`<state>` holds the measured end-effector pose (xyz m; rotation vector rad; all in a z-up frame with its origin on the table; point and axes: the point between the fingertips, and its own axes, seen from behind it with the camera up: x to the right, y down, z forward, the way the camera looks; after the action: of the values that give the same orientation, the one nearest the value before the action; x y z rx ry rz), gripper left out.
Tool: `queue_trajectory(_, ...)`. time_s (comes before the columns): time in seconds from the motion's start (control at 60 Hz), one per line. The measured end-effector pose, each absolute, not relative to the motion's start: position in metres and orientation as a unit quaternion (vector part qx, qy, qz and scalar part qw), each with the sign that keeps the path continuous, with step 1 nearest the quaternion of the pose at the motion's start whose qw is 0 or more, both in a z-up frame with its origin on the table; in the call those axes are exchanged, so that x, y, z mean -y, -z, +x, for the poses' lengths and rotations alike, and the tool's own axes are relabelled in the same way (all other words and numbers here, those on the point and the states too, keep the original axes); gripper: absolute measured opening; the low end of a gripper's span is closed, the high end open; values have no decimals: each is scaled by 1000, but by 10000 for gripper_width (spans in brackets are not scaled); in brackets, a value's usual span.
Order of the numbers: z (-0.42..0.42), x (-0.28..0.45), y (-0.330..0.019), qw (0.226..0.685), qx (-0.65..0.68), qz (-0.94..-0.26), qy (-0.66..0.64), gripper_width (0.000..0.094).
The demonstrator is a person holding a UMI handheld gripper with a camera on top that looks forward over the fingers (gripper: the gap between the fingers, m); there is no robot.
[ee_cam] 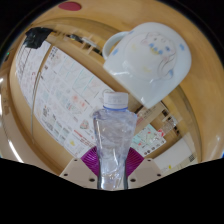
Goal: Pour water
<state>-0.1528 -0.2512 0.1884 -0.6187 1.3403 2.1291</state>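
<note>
Clear plastic, the capped bottle (113,135) is seen clenched between the gripper (112,168) fingers, just before the white cup (150,60); uncapping and tilting toward it seem called for next.

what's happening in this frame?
A person's handheld tongs are shut on a clear water bottle, its white cap on. A white mug sits just beyond the bottle on the wooden table, beside a patterned mat. No water is flowing.
</note>
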Motion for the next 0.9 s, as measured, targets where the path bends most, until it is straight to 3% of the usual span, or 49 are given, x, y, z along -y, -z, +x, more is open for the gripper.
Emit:
queue_trajectory(0.117, -150, 237, -183, 252, -497, -240, -795, 286)
queue_trajectory(0.25, -155, 239, -207, 256, -474, -276, -796, 285)
queue_trajectory(0.317, -162, 245, -235, 309, -436, -341, -774, 285)
queue_trajectory(0.483, -138, 250, -291, 518, -271, -524, -620, 288)
queue_trajectory(0.65, -36, 250, -328, 695, -140, -606, -362, 287)
queue_trajectory(0.75, 25, 256, -328, 738, -91, -636, -206, 287)
queue_trajectory(0.817, 57, 260, -315, 737, -78, -662, -116, 288)
queue_trajectory(0.9, 105, 259, -276, 717, -60, -694, -32, 286)
